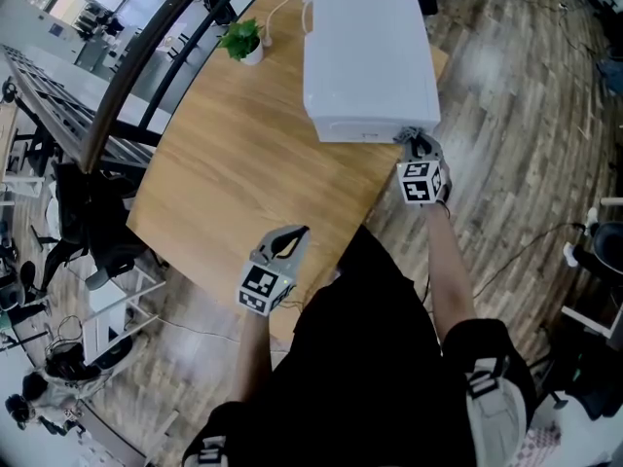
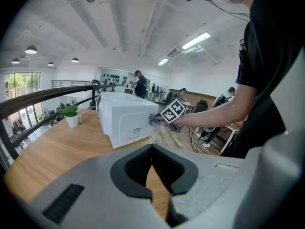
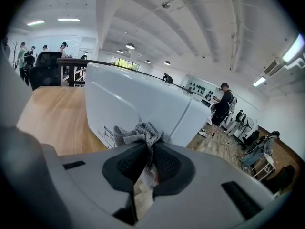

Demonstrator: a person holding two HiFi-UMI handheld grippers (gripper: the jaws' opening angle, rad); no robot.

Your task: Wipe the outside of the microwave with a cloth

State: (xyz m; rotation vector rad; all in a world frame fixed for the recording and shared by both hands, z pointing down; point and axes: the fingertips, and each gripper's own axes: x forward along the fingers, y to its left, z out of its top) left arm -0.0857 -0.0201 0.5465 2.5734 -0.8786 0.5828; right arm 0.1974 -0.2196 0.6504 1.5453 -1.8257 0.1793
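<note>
Currently | my right gripper [image 3: 148, 151]: clamped on cloth [image 3: 139, 132] | microwave [image 3: 138, 99]: dead ahead, cloth against its near face beside the right-hand corner, face runs leftward | my left gripper [image 2: 152, 149]: jaws together, empty, well apart.

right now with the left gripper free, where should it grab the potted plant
Probably the white pot, jaws across its round sides, coming in level over the bare tabletop: the pot stands upright and the leaves spread over its top, blocking a grip from above.
</note>
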